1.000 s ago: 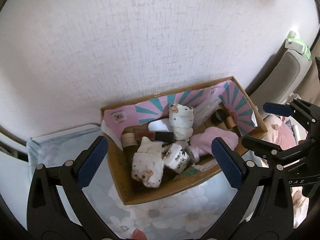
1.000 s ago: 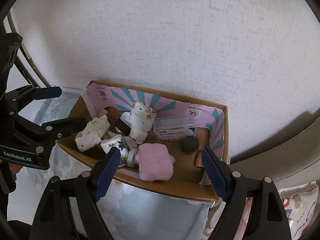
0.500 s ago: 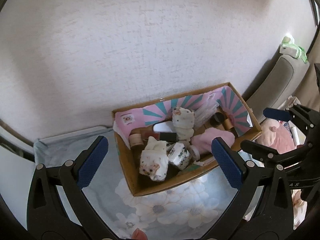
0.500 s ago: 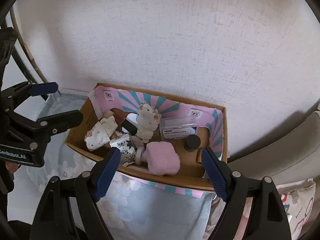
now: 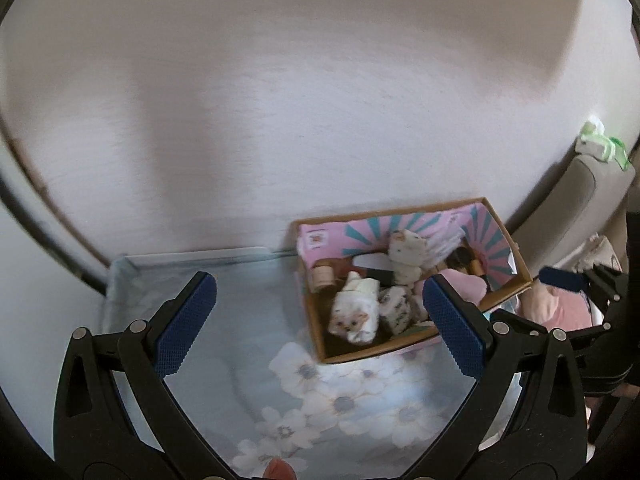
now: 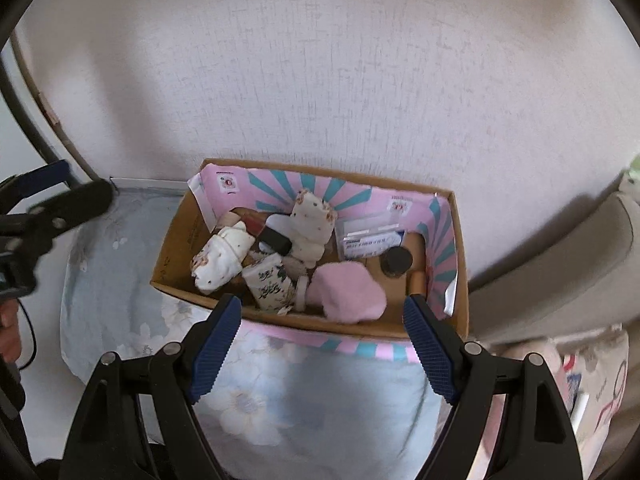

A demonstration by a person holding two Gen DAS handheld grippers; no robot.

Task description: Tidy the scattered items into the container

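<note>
I've got the cardboard box (image 6: 176, 256) sitting on a floral cloth (image 6: 256, 404), its far long side pushed up against the white textured wall (image 6: 320, 80). To its right, a beige cushioned seat (image 6: 560, 264) crowds in close. My left gripper (image 5: 320, 312) is spread wide with nothing between the blue pads, hanging over bare cloth with the box off to its right. My right gripper (image 6: 324, 336) is just as wide apart, empty too, hovering above the box's near edge.

Inside the box: a rolled spotted white cloth (image 6: 220, 258) lies at the left end, tilted, its long axis slanting from the near-left toward the back wall. A second spotted roll (image 6: 312, 224) stands nearly upright mid-box. A floral white packet (image 6: 268, 282) lies flat beside a fluffy pink puff (image 6: 346, 290). A clear plastic case (image 6: 370, 238) leans at the back, and a dark round cap (image 6: 396, 260) sits near the right end.
</note>
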